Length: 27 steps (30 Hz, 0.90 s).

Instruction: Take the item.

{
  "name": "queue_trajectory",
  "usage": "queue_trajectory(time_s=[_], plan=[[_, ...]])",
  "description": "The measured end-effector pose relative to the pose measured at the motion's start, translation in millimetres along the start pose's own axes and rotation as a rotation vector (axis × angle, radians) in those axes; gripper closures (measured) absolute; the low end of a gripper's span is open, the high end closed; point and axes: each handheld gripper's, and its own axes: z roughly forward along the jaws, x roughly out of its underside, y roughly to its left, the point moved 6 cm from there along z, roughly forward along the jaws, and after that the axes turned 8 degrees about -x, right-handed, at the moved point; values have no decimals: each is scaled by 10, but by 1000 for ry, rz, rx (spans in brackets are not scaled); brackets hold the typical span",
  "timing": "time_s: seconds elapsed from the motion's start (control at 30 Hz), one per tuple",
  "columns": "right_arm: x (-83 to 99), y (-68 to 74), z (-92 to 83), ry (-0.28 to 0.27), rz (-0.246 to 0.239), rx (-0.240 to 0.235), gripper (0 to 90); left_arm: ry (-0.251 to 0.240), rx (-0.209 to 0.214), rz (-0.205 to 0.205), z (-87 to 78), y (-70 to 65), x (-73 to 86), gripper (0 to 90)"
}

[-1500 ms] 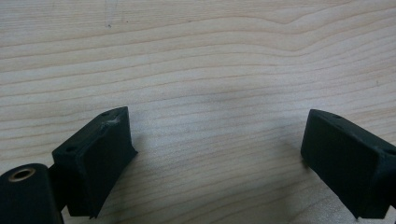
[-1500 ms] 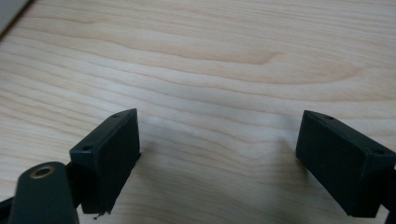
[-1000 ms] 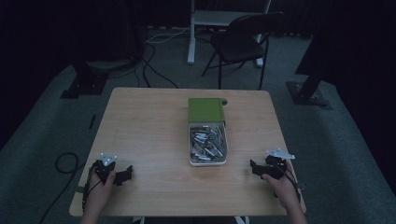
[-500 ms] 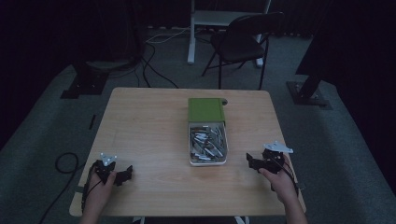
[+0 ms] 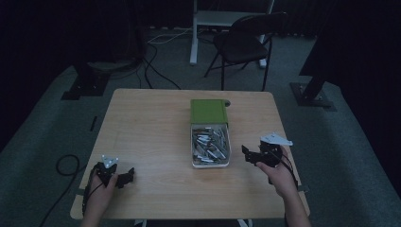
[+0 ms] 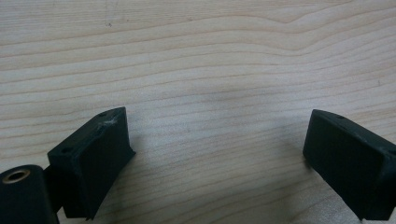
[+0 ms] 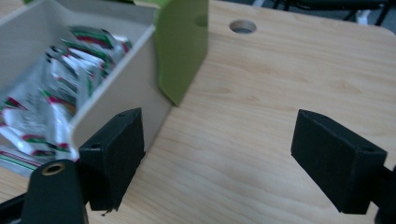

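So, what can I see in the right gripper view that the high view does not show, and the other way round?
Right gripper view alone: the red and green print on the packets and the wide gap between the right tool's black jaws. High view alone: the left tool near the table's front left corner, the chair and the cables on the floor. Both share: the open white box, its green lid and the small hole in the tabletop.

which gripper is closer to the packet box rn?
The right gripper, just off the box of packets; the left gripper sits far off near the table's corner.
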Motion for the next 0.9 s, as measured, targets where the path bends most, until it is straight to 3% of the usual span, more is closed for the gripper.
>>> queue_trajectory(time_s=[0.6,0.67,0.9], plan=[[-310,377,34,-36,-110,-81,182,0,0,0,0,0,0,80],[-330,429,44,-31,-118,-92,225,-1,0,-1,0,-1,0,80],[-360,578,109,-25,-157,-128,252,-1,0,-1,0,-1,0,80]])
